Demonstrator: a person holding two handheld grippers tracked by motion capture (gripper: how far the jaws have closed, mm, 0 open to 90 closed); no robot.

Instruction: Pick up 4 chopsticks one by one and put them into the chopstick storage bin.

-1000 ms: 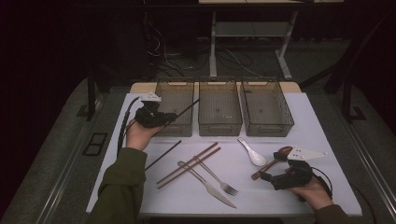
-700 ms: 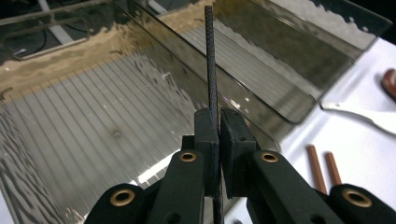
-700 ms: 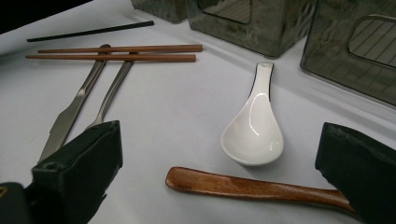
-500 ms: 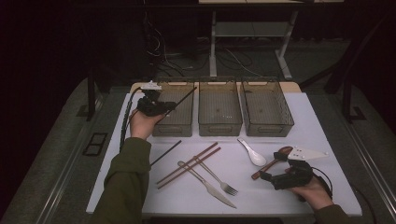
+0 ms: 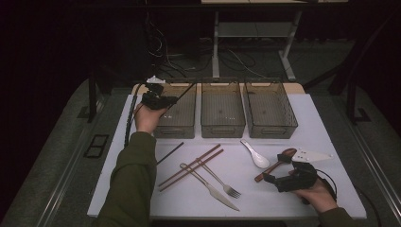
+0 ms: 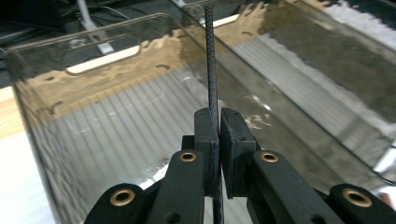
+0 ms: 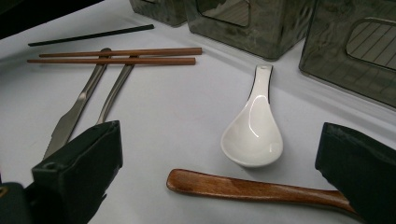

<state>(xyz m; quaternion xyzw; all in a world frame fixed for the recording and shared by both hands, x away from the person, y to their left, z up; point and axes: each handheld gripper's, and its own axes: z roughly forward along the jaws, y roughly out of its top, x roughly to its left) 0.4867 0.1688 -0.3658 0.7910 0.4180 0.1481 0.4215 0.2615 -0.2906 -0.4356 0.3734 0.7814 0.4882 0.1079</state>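
Nearest me, my right gripper [image 5: 282, 179] rested low on the white surface [image 5: 283, 118] with its fingers spread wide and holding nothing, the wooden spoon [image 7: 252, 189] lying between them and the white ceramic spoon [image 7: 254, 130] just beyond. Farther off, my left gripper [image 5: 166, 100] had its fingers clamped on a black chopstick [image 6: 211, 70], which hung over the leftmost clear bin [image 5: 182, 127], its tip pointing toward the bin's far rim.

Three bins [image 5: 222, 109] are set in a row along the bench's [image 5: 331, 142] far edge. Chopsticks [image 5: 191, 167], fork [image 5: 218, 177] and knife [image 5: 208, 187] are laid toward the near edge, spoons [image 5: 255, 155] to their right.
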